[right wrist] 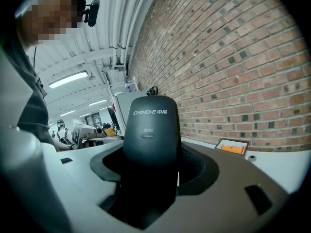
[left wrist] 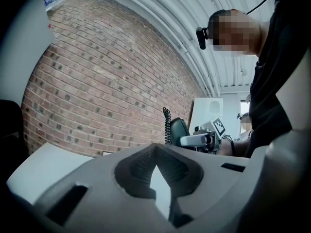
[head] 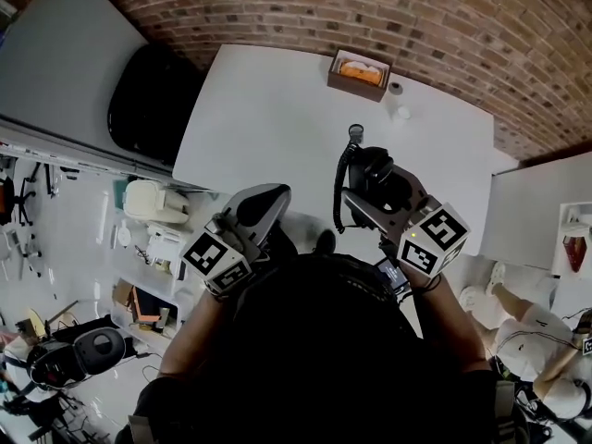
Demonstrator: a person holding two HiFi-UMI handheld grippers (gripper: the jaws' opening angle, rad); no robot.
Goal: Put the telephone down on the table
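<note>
The telephone (head: 377, 176) is a black handset with a coiled cord (head: 343, 185). My right gripper (head: 370, 200) is shut on it and holds it above the near part of the white table (head: 277, 109). In the right gripper view the handset (right wrist: 149, 130) stands upright between the jaws of the right gripper (right wrist: 150, 171) and fills the gap. My left gripper (head: 263, 207) hovers at the table's near left edge, shut and with nothing in it. The left gripper view shows the left gripper (left wrist: 158, 178) with its pads nearly touching, and the handset (left wrist: 178, 131) to the right.
A small wooden box (head: 359, 72) with something orange inside sits at the table's far edge by the brick wall, beside two small round objects (head: 396, 88). A black chair (head: 153, 100) stands left of the table. Another white table (head: 532, 211) is at the right.
</note>
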